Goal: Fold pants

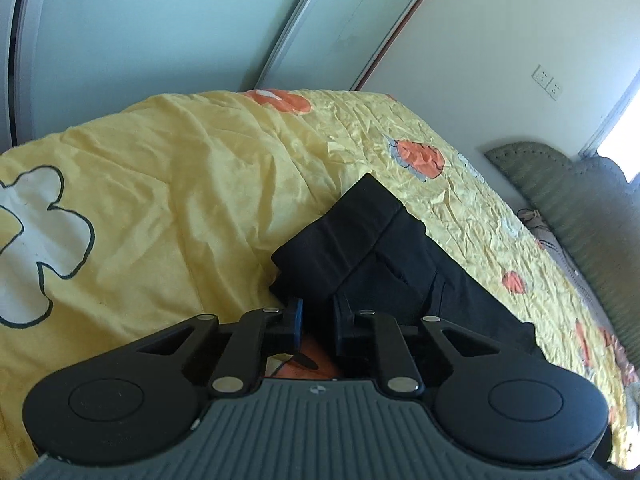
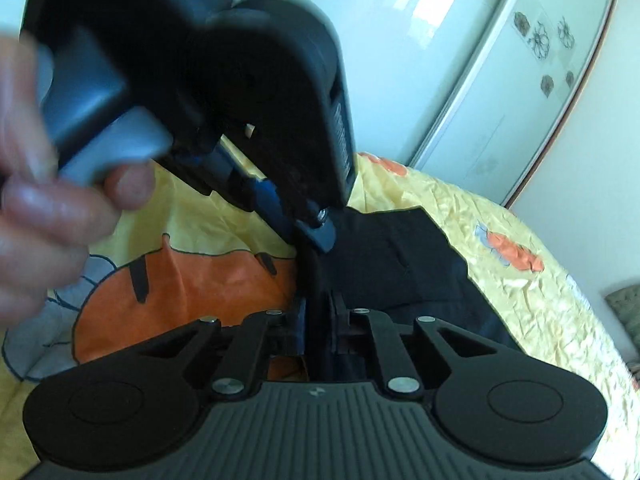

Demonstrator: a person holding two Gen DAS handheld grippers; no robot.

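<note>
Black pants (image 1: 372, 252) lie partly folded on a yellow bedspread (image 1: 180, 184), one layer turned over another. My left gripper (image 1: 318, 322) hovers at the near edge of the pants with its jaws a little apart and nothing between them. In the right wrist view the pants (image 2: 392, 256) lie ahead, and my right gripper (image 2: 318, 320) is shut on a raised fold of the black fabric. The left gripper (image 2: 316, 232) shows there from the side, held in a hand, its blue-tipped fingers touching the pants' edge just above the right gripper.
The bedspread (image 2: 500, 208) has orange and white cartoon prints. Pale green sliding wardrobe doors (image 1: 140, 40) stand behind the bed. A green padded headboard (image 1: 568, 200) and a window lie at the far right. The hand (image 2: 44, 200) fills the left of the right wrist view.
</note>
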